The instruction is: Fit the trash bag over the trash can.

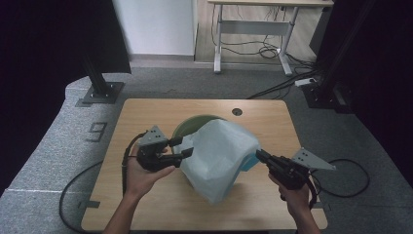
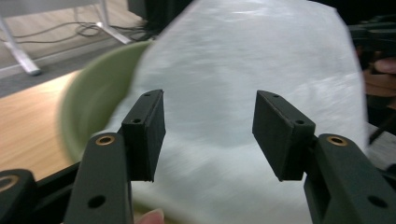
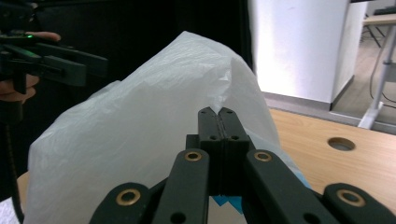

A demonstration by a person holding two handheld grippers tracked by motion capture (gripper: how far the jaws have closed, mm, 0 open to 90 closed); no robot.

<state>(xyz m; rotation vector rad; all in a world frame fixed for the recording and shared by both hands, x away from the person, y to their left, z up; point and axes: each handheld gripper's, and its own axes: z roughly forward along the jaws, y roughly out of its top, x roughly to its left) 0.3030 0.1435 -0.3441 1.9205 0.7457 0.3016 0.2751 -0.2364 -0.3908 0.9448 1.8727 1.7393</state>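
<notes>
Centrally on the wooden table (image 1: 146, 204), a thin, crinkled white plastic bag (image 1: 221, 158) drapes over a smooth green bowl (image 1: 187, 126), its long axis running toward the person. Right gripper (image 1: 259, 155) pinches the bag's right edge, jaws fully closed. Left gripper (image 1: 181, 148) hangs just beside the left edge, jaws wide, holding nothing.

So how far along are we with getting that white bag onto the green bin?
Partway, as far as I can judge. Done: the right gripper is shut on the white plastic bag, which is lifted over the green bin. In hand: the left gripper is open at the bag's other side, not yet gripping. Left: grab that side, spread the opening and seat it around the bin's rim, part of which is visible.
</notes>
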